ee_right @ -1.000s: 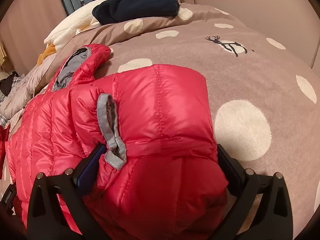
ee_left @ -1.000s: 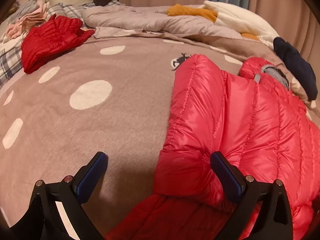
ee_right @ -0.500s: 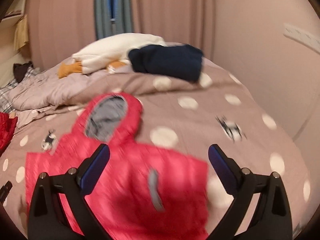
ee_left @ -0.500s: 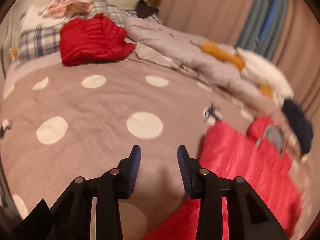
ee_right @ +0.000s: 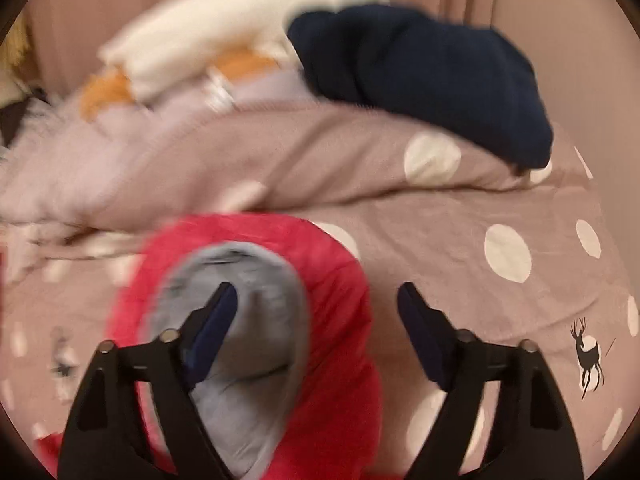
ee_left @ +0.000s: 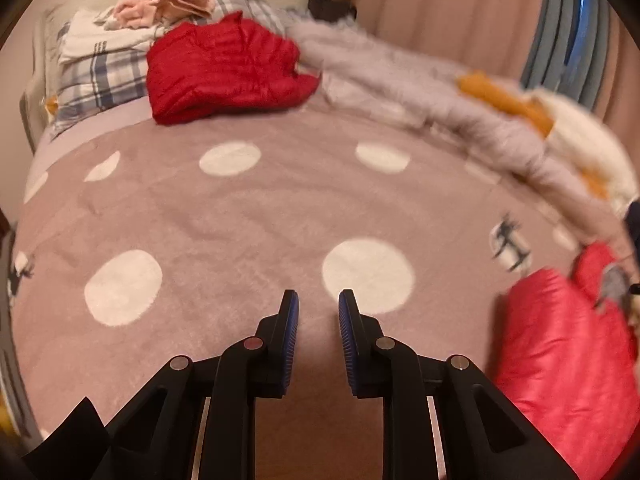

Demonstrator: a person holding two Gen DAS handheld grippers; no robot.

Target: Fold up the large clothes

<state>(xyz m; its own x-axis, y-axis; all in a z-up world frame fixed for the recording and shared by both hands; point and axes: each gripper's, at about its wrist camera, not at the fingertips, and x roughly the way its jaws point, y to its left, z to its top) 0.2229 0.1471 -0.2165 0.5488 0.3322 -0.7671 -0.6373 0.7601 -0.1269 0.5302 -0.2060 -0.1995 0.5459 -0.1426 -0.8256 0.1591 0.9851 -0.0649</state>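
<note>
A bright red puffer jacket [ee_left: 560,344] lies on the dotted blanket [ee_left: 240,216], at the lower right of the left wrist view. My left gripper [ee_left: 318,300] hangs over bare blanket to the jacket's left. Its jaws are closing, a narrow gap is left, and nothing is between them. In the right wrist view my right gripper [ee_right: 317,289] hovers over the jacket's hood [ee_right: 340,292], whose grey lining [ee_right: 260,300] faces up. Its jaws are closing but still wide, one finger over the lining, and the pads do not press the cloth.
A second, darker red jacket [ee_left: 224,68] lies bundled at the back left beside plaid pillows [ee_left: 100,76] and pink clothes [ee_left: 168,4]. A lilac duvet [ee_left: 400,76] runs along the back. A navy garment [ee_right: 420,72] and white fleece [ee_right: 224,28] rest behind the hood.
My left gripper has left the jacket's edge, swung left over the blanket, and gone from wide to nearly shut. My right gripper has let go of the folded body, moved to the hood, and narrowed.
</note>
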